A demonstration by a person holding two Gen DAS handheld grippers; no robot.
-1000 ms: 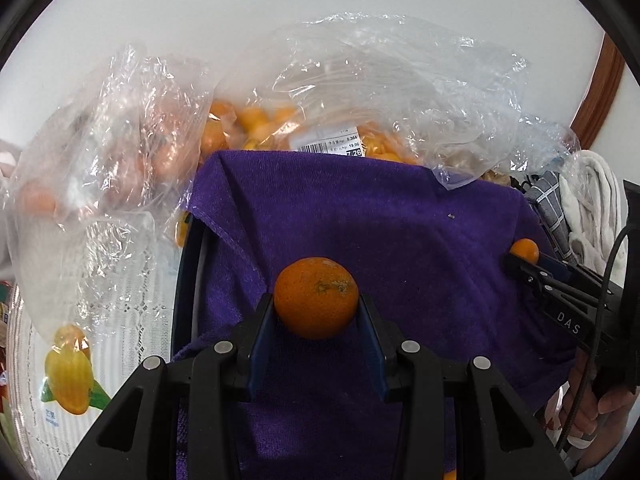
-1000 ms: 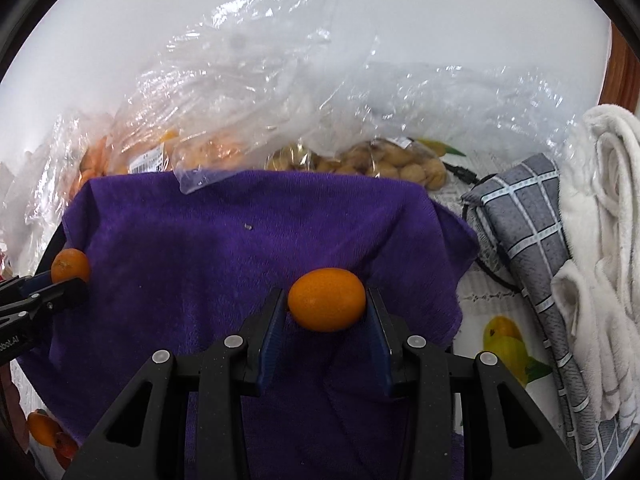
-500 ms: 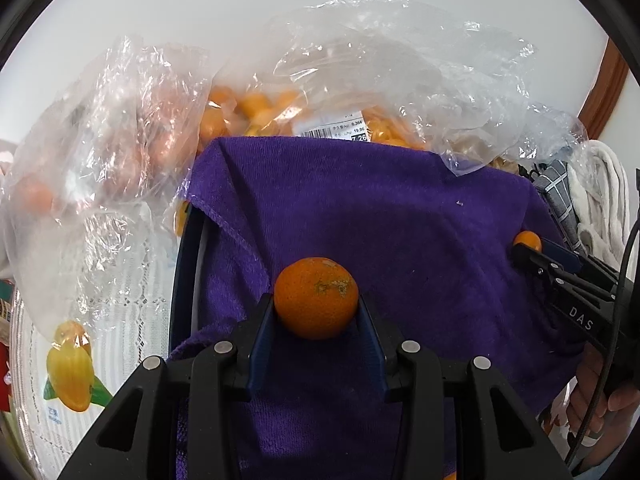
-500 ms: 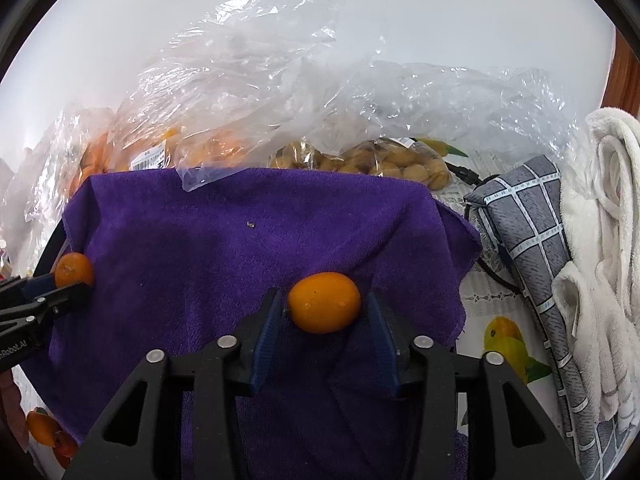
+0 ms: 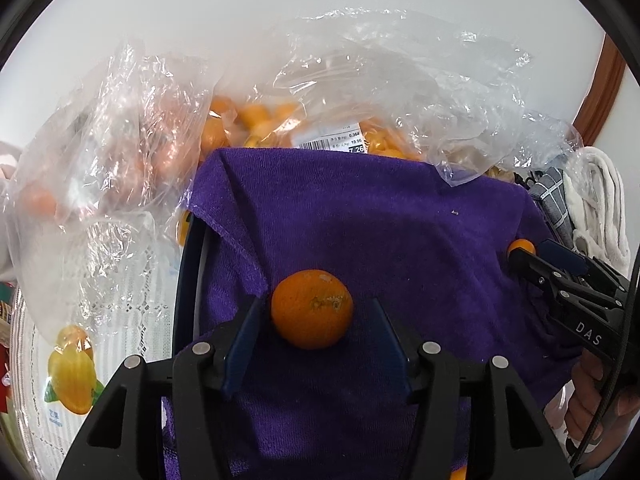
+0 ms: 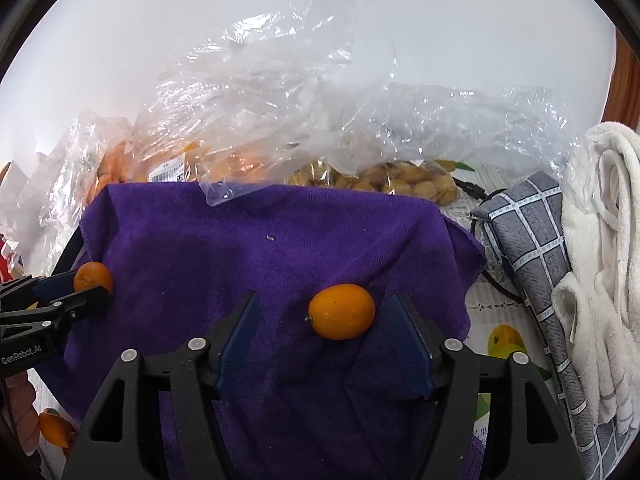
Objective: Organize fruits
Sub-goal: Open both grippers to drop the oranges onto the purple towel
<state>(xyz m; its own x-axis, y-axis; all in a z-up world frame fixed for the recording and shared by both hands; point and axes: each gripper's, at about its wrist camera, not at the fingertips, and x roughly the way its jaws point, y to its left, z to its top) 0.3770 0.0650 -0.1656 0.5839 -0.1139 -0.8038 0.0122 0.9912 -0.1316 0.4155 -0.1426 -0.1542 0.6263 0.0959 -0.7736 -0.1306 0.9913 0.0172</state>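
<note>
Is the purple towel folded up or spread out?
Spread out. The purple towel lies draped flat over a dark-rimmed container, its edges hanging past the sides, with the two small oranges resting on top.

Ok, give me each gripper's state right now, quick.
Left gripper: jaws opening, pads clear of the round orange resting between them on the purple towel.
Right gripper: jaws opening, oval kumquat released, lying between them.

"DAS" on right claw (image 5: 520,255); "GenRobot.AI" on left claw (image 6: 94,280); "7.26" on bag label (image 5: 332,145).
</note>
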